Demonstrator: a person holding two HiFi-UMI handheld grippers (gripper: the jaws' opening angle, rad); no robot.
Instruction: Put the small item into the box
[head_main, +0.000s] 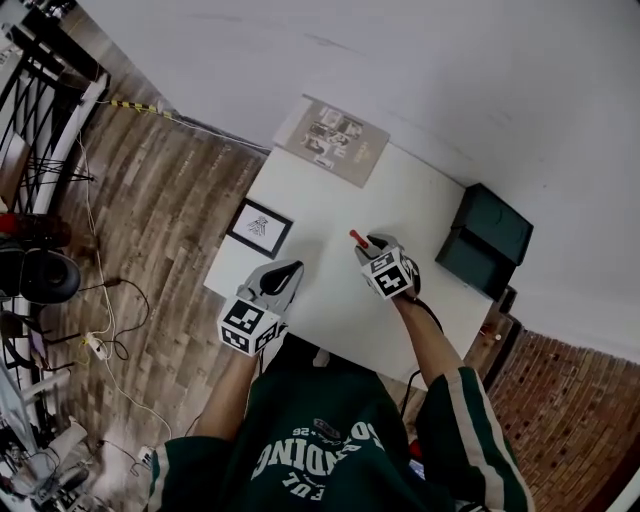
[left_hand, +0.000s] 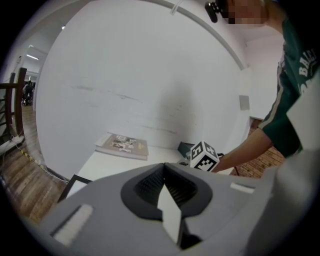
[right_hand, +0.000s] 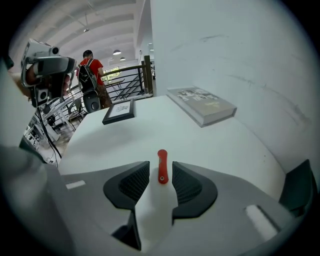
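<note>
Status: right hand-held gripper (right_hand: 160, 172) is open, pointing down at the white worktop (head_main: 400, 195). The small red item (right_hand: 162, 166) lies flat on the worktop with its near end in the gap between the jaw tips. Both pads are clear of it, with white surface visible on each side, so there is no grip. Its long axis runs away from the gripper, roughly in line with the jaws.

In the head view the red item (head_main: 356, 238) sits around the middle of the worktop, sticking out past the tip of the right hand-held gripper (head_main: 368, 244). It is not in the box.

The box (head_main: 485, 240) is dark green and sits at the worktop's right edge, apart from the item. The right gripper view shows only a dark corner of it (right_hand: 300, 185) at far right.

Left hand-held gripper (left_hand: 164, 167) has its jaws closed together with nothing between them. In the head view it (head_main: 293, 270) is over the worktop's near-left part, clear of everything on the surface.

Other things on the worktop:
- A book (head_main: 332, 140) lies flat at the far edge, by the wall.
- A black picture frame (head_main: 259, 227) lies at the left edge.

The right gripper view also shows a person in a red top (right_hand: 90, 75) far back by a railing.
</note>
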